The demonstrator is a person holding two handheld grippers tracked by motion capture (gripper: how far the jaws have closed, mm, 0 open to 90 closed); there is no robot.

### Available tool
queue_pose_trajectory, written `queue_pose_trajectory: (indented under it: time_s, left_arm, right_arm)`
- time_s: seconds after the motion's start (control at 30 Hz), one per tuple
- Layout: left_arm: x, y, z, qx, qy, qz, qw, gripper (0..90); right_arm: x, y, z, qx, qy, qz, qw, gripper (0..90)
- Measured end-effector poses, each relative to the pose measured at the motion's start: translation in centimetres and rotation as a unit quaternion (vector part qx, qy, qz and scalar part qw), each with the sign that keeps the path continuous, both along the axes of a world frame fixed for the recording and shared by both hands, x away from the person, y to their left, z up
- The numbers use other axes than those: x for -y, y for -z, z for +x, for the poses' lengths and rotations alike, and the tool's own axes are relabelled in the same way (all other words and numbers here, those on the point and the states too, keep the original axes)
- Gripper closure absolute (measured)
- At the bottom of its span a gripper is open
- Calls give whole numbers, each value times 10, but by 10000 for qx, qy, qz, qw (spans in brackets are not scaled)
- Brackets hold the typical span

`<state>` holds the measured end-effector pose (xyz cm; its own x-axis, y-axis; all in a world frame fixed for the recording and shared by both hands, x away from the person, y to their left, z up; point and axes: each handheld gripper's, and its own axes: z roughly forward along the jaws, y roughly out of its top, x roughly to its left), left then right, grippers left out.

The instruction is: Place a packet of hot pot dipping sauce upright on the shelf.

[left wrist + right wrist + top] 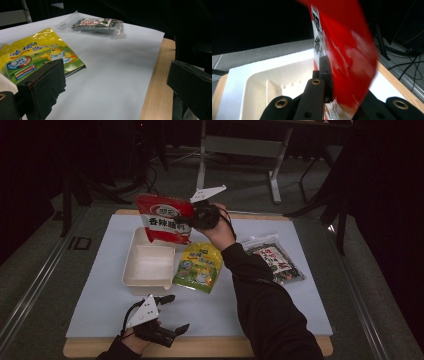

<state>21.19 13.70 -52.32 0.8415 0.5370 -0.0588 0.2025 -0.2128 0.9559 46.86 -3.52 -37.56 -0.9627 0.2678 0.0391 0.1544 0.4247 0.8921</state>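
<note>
Covering the wooden table (200, 347) is white paper (260, 310); dark room behind. Mid-frame, the white tray (131, 272) sits bare. Right gripper (197, 217) pinches the red bag (165, 217) above it. Left gripper (170, 312), lower left, spread wide.

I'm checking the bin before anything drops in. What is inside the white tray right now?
The white tray looks empty: bare white floor in the high and right gripper views. The red packet, held by the right gripper, hangs over its far corner and hides that part.

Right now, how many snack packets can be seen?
3. The red packet is held by the right tool above the white tray; the yellow packet lies beside the tray; the dark packet lies at the right.
</note>
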Motion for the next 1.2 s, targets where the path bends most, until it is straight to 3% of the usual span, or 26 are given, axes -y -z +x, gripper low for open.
queue_pose_trajectory:
  time_s: [0.33,0.6,0.87,1.2]
  left_arm:
    - [-3,0,0,-8,-20,-70,10000,29]
    - [-4,-1,-2,-2,-16,-67,10000,29]
    - [-4,0,-3,12,11,-36,10000,29]
    - [-3,0,-2,-14,35,-33,10000,29]
  right_arm:
    - [-25,17,18,-144,-118,70,9998,900]
    - [-49,39,32,-120,-79,-107,9998,900]
    - [-58,55,37,-299,-8,-43,9995,900]
    - [-62,61,34,-438,130,-24,9990,898]
